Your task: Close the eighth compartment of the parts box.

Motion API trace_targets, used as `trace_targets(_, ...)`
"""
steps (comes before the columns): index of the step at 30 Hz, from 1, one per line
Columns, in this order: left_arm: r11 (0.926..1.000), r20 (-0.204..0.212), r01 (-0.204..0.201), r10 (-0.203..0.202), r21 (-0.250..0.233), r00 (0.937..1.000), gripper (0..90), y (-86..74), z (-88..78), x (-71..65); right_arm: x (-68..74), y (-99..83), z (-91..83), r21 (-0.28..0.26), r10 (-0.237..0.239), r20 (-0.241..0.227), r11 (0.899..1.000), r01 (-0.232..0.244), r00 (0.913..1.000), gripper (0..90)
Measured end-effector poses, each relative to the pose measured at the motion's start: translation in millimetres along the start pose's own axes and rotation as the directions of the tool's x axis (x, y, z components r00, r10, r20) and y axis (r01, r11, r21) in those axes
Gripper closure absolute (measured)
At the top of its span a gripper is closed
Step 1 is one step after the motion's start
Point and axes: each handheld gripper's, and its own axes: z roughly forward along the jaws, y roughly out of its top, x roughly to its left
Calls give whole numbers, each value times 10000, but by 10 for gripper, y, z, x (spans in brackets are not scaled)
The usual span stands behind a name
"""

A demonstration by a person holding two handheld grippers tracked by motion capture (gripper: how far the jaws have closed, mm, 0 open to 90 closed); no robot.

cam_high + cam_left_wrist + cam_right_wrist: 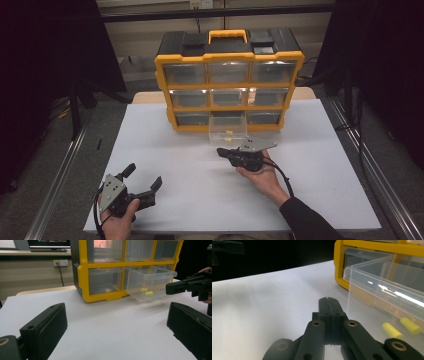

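A yellow-and-black plastic organiser cabinet (pixel 228 82) with three rows of clear drawers stands at the far side of the white bench (pixel 165 150). Its bottom-middle clear plastic drawer (pixel 228 131) is pulled out toward the person and juts from the cabinet's front, still seated in its slot. Inside the drawer lie two small yellow cylindrical pieces (pixel 402 328), side by side on its floor; from the high view they show as a yellow speck near the drawer's front wall.

The right hand-held gripper (pixel 221 151) lies just in front of the open drawer, a little to the drawer's right, resting in the person's upturned right hand (pixel 262 172). Its jaws point toward the cabinet's left and are pressed fully together with nothing between them; the right gripper view shows the two black tips meeting on a thin seam, close beside the drawer's clear corner but apart from it.

The left hand-held gripper (pixel 144 177) sits well away from the cabinet, near the bench's front-left edge, gripped from behind by the person's left hand (pixel 117 220). Its jaws stand wide apart and hold nothing; the left gripper view shows bare white bench between them, with the cabinet and the open drawer farther off.
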Motion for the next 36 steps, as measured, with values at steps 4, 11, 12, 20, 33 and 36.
trace_targets(4,10000,-5,-21,21,18,10000,31,1,0,0,-40,-14,24,161,30,190,9999,-33,9998,900)
trace_targets(11,10000,-14,-8,8,2,10000,31,-1,3,2,-129,7,89,232,77,489,9997,-89,9988,900)
trace_targets(12,10000,-12,-43,43,44,10000,31,-2,1,6,-142,-2,93,188,120,538,9997,-130,9985,900)
trace_targets(20,10000,49,-48,48,63,10000,31,-2,2,1,-217,-35,95,430,57,1134,9990,-107,9935,900)
trace_targets(33,10000,51,-3,3,14,10000,31,-1,2,-1,-263,-11,118,424,55,1443,9990,-118,9895,900)
trace_targets(36,10000,28,-20,20,10,10000,31,0,-1,1,-259,-1,125,360,33,1451,9993,-87,9894,900)
